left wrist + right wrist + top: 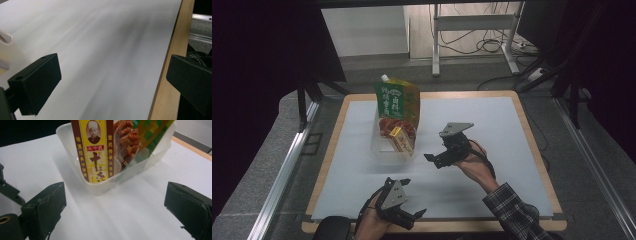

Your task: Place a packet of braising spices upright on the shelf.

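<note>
Clear plastic tub (382, 146) on the white sheet (492, 120), both grippers apart from it and empty.

We see the tub holding a green spouted pouch (398, 98), a red snack packet (392, 125) and a yellow-and-brown seasoning box (402, 139); its near wall is faint from above. The right gripper (435, 160) sits just right of it, jaws spread wide on nothing. The left gripper (412, 216) hangs at the table's near edge (162, 95), jaws equally wide; its own view is smeared with blur, and the tub is cut off at the left edge.
</note>
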